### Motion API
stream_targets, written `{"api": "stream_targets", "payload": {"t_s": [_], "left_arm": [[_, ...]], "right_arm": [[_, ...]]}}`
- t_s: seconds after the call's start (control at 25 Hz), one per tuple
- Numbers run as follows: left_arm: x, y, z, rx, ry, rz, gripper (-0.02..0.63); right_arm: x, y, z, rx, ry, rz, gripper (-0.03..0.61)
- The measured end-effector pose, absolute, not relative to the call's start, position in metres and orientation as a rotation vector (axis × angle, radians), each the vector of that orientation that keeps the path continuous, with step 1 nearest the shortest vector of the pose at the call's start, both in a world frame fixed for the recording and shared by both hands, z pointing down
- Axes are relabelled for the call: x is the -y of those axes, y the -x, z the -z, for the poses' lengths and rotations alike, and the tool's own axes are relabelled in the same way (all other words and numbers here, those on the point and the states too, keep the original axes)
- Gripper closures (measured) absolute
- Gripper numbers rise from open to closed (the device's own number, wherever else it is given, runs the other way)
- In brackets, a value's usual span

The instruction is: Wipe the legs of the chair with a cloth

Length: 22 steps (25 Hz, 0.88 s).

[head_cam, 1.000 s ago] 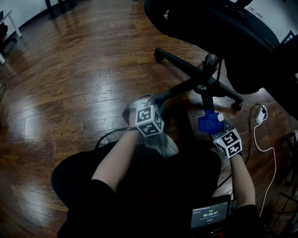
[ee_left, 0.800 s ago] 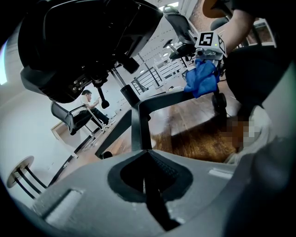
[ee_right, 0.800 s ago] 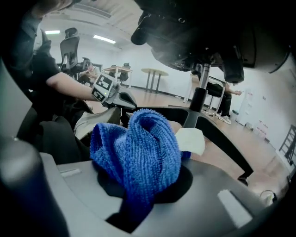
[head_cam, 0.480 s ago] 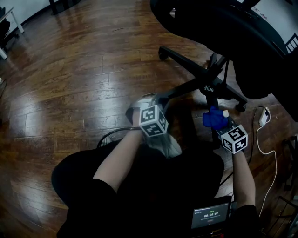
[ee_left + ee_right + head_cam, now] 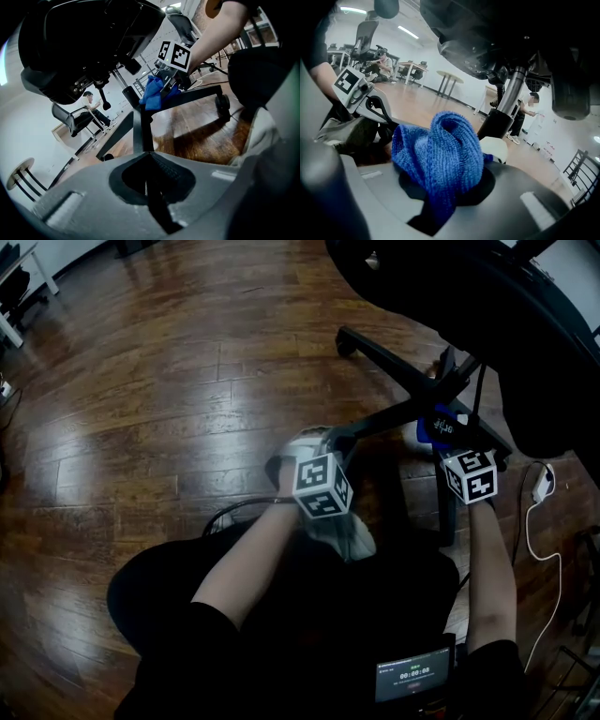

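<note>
Head view is looking steeply down; both gripper views are looking up from near the floor (image 5: pixel 141 381), sharing the chair base (image 5: pixel 398 368).

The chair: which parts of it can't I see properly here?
Chair seat: most of it, cut off by the head view's upper and right edges.
End of the near chair leg: head view, covered by the left gripper.
Where the blue cloth touches: head view, behind the right gripper.

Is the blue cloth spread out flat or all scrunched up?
Scrunched up. The blue cloth bulges in thick folds, pinched in the right gripper; no part of it lies flat.
</note>
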<state>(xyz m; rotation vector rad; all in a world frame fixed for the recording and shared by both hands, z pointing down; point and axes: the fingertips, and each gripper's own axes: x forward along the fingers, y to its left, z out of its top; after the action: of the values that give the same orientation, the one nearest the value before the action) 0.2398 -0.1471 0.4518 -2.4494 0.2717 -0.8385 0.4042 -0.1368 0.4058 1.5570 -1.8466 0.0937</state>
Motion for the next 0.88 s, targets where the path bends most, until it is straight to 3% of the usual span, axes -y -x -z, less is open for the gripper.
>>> {"api": "stream_targets", "payload": {"t_s": [0.24, 0.64, 0.88], "left_arm": [[0.148, -0.240, -0.453, -0.269, 2.454, 0.839, 0.614], [0.149, -0.238, -0.454, -0.279, 2.460, 0.846, 0.614], [0.149, -0.240, -0.454, -0.275, 2.466, 0.843, 0.614]], "right_arm": [[0.106, -0.398, -0.408, 1.892, -1.581, -0.128, 0.502], [-0.041, -0.368, -0.442, 2.108, -1.482, -0.411, 0.503], [-0.031, -0.372, -0.440, 2.130, -1.467, -0.408, 0.505]]}}
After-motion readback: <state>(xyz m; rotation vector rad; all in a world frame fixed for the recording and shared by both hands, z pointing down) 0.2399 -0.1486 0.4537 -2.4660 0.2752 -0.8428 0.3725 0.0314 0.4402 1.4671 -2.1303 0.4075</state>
